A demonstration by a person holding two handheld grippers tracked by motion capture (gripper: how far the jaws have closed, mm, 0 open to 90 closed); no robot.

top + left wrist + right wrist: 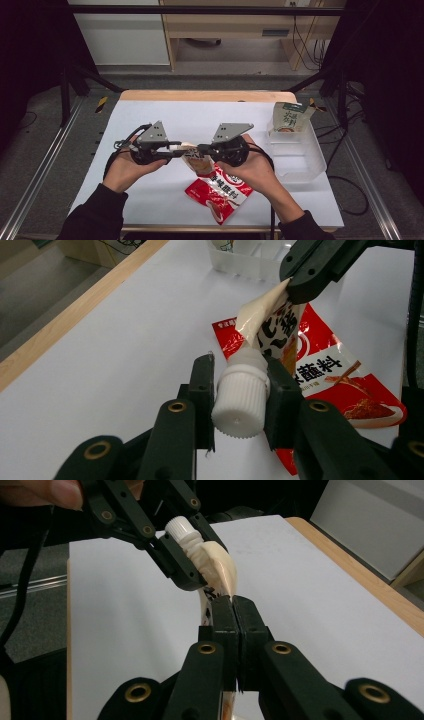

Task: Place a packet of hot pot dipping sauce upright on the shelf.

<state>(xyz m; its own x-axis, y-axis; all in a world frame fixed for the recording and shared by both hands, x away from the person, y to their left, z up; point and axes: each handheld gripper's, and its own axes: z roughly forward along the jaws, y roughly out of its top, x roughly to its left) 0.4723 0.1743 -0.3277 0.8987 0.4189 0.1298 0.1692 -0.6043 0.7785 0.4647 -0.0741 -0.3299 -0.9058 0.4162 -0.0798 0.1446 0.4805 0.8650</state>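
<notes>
Gripping the ribbed white screw cap, the left gripper clamps the only stiff part of the soft, light spouted sauce pouch, held above the red sachet, while the right gripper pinches its limp film shut.

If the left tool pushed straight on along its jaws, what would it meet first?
The left tool already clamps the white cap; just beyond come the cream pouch and the right tool pinching it, though depth is uncertain.
</notes>
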